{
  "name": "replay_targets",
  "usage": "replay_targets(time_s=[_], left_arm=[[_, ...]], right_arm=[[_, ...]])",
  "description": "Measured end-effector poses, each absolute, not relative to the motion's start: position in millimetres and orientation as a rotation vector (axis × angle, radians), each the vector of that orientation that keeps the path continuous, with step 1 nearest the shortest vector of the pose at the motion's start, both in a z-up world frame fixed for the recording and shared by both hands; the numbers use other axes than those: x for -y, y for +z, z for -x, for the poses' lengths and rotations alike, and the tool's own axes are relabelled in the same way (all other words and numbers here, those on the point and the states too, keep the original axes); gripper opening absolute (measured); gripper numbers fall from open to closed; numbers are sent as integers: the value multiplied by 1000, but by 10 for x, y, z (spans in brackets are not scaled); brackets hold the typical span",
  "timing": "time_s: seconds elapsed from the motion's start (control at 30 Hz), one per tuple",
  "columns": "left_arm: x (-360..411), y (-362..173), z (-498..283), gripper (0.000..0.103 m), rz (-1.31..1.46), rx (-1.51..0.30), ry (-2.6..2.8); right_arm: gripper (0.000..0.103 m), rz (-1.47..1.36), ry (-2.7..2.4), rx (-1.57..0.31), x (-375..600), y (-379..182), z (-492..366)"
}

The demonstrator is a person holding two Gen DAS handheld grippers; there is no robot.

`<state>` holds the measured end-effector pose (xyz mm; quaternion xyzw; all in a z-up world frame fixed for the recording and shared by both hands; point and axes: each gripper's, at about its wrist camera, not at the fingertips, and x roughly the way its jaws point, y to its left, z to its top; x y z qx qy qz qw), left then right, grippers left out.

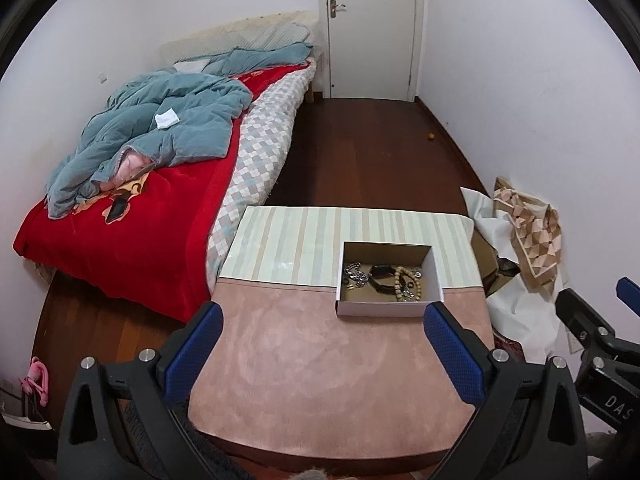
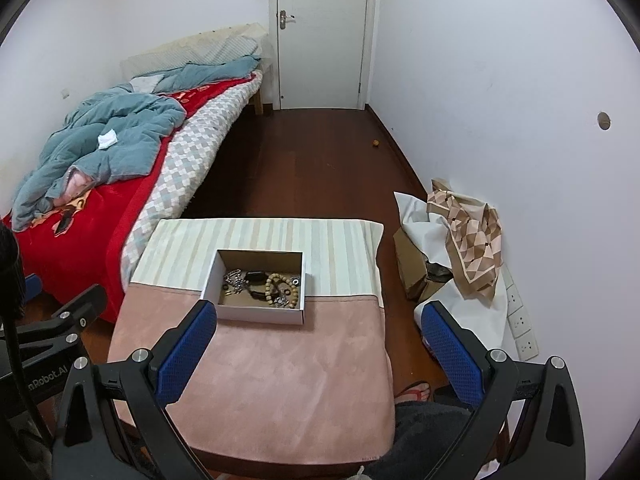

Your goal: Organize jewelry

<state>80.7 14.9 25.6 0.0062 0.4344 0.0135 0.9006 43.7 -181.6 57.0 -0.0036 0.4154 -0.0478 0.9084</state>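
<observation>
Your left gripper (image 1: pixel 323 330) and right gripper (image 2: pixel 319 326) hover spread wide, holding nothing, above the worktop (image 1: pixel 312 364); the jewelry (image 1: pixel 380 278) sits tangled in the box (image 1: pixel 380 309).

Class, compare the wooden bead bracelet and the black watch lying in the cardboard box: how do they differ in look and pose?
The wooden bead bracelet is a loop of round, light tan beads; the black watch is a dark, smooth strap. The bracelet lies toward the box's right side; the watch sits nearer the middle, to its left. Both rest loose in the cardboard box, untouched by either open gripper.
</observation>
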Motion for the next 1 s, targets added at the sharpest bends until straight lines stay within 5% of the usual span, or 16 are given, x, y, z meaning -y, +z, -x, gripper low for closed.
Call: replay_targets(time_s=[1.0], left_arm=[[-27,-227,-1371,102,-25,-1028,-3]], right_arm=[[103,18,-110,-1010,1920,-154,-1204]])
